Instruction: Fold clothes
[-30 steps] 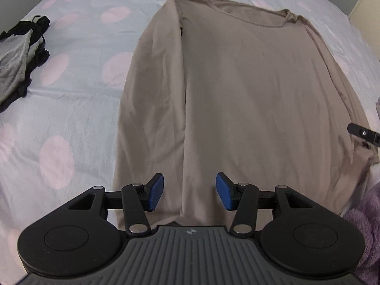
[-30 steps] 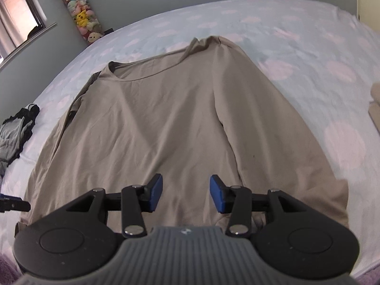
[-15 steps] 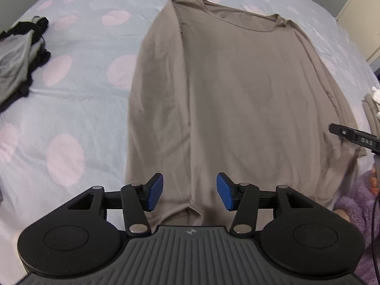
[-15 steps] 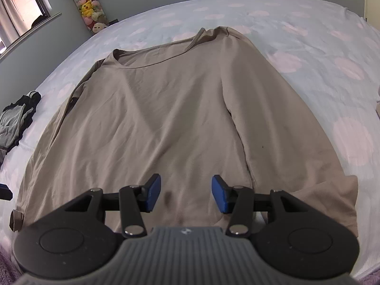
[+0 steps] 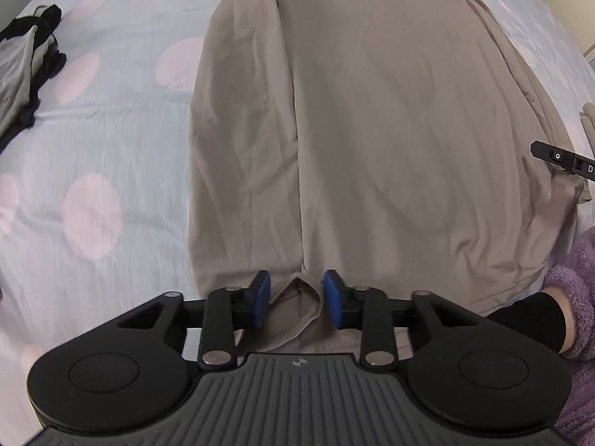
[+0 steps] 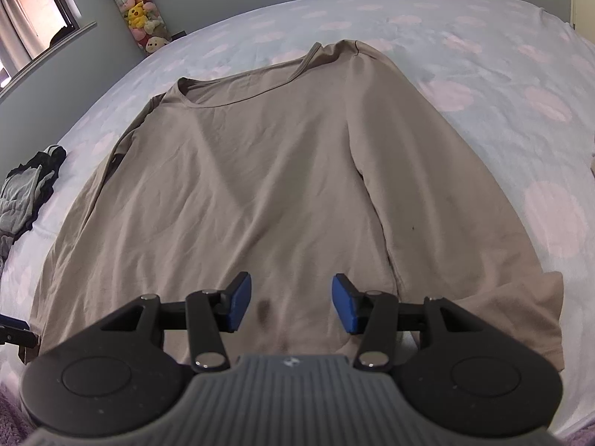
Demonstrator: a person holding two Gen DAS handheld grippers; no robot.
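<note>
— Pale blue bedding with pink dots covered the bed point(image 6: 483, 55), and a grey wall with a window stood behind it. Where did the garment lie?

— A tan long-sleeved shirt point(image 6: 279, 186) lay flat on the bed, front side up. Its long axis ran from the hem, nearest both cameras, away to the neckline at the far end. Both sleeves were folded in alongside the body.

— And the left claw point(image 5: 297, 299)?

— It pointed steeply down at the hem. A raised fold of the hem point(image 5: 301, 304) stood between its blue pads point(image 5: 260, 299), and the jaws were closing on it. The pads looked just short of pressing the cloth.

— The right claw point(image 6: 290, 303)?

— It hung slanted down over the hem towards the shirt's other side, jaws parted, with only flat cloth under the gap and nothing gripped. A small dark spot point(image 6: 264, 310) showed on the fabric there.

— Anything of the person?

— A fluffy purple sleeve point(image 5: 572, 297) with a black cuff showed at the right edge of the left view.

— Other things?

— A grey and black clothing pile point(image 6: 26, 189) lay well apart on the bed's left side, and stuffed toys point(image 6: 137, 11) hung against the wall.
</note>
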